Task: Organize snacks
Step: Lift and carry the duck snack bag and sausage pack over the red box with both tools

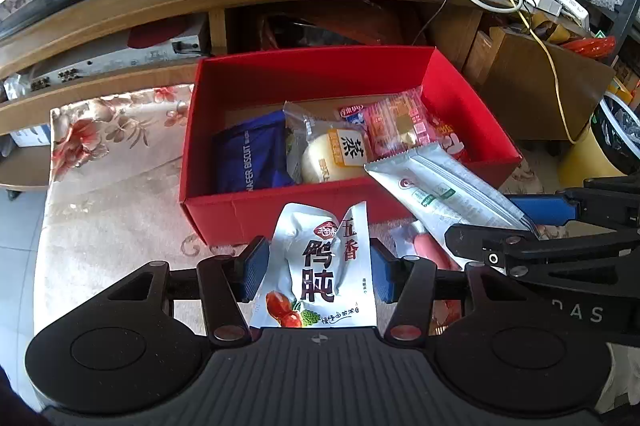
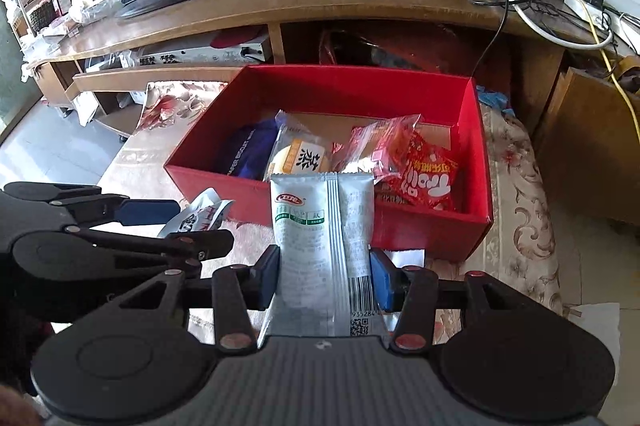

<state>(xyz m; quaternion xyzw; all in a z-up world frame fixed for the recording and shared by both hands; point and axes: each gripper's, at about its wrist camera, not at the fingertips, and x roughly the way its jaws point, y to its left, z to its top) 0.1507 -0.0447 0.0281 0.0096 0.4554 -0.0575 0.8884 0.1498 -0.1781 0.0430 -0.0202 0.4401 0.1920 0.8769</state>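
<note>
Left gripper: clamped on a white snack pouch, held just before the near wall of the red box. Right gripper: clamped on a grey-white packet (barcode side up), its top reaching the box's near rim. Box, on the floral cloth: holds a blue biscuit bag, a bun and red packets.

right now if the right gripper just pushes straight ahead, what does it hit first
Most likely the near wall of the red box: the white packet held in the right gripper already reaches about its rim, though depth is unclear.
</note>
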